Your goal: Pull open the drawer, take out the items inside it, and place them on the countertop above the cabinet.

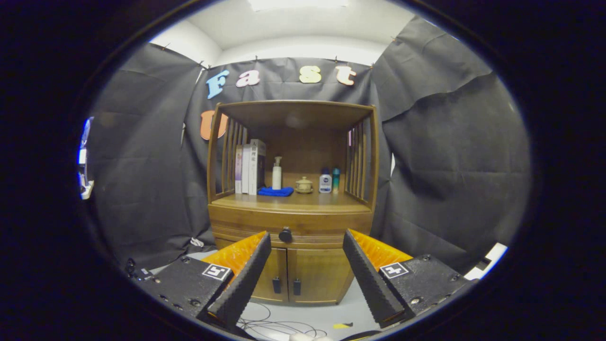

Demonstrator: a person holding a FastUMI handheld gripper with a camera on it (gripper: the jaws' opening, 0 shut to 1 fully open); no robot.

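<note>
Books [250,166] stand by the slats, a pump bottle [277,173] over a blue cloth [276,191], a little lidded pot [304,185], two small bottles [330,181] beside it.

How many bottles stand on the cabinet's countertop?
3: a white pump bottle behind the blue cloth, and a white bottle beside a teal one further right. The open gripper hangs well short of the cabinet.

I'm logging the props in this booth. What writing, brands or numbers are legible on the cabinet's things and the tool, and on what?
Books: dark characters on a white spine, too blurred to read.
Pump bottle: no legible text.
White bottle and teal bottle: labels too small to read.
Gripper: square markers, patterns only, no words; jaws open, drawer knob beyond them.
</note>
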